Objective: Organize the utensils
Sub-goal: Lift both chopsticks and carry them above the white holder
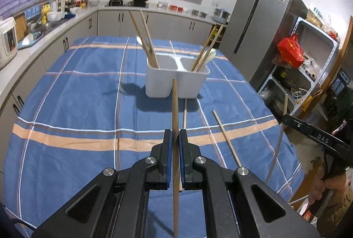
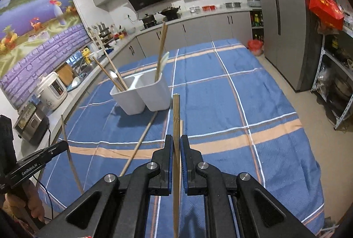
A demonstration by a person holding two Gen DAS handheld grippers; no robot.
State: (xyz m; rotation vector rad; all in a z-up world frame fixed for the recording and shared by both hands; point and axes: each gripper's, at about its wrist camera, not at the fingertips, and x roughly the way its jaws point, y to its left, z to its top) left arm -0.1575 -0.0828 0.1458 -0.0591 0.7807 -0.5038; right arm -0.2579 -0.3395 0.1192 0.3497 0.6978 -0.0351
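Note:
A white two-compartment utensil holder stands on the blue plaid tablecloth, also in the right wrist view. Each compartment holds chopsticks and a white spoon. My left gripper is shut on a wooden chopstick that points toward the holder, held above the table. My right gripper is shut on another wooden chopstick, also held above the table. Loose chopsticks lie on the cloth. The right gripper shows at the right edge of the left wrist view.
The table is covered by the blue cloth. Kitchen counters with a rice cooker run along the left. A grey fridge and a metal shelf rack stand to the right.

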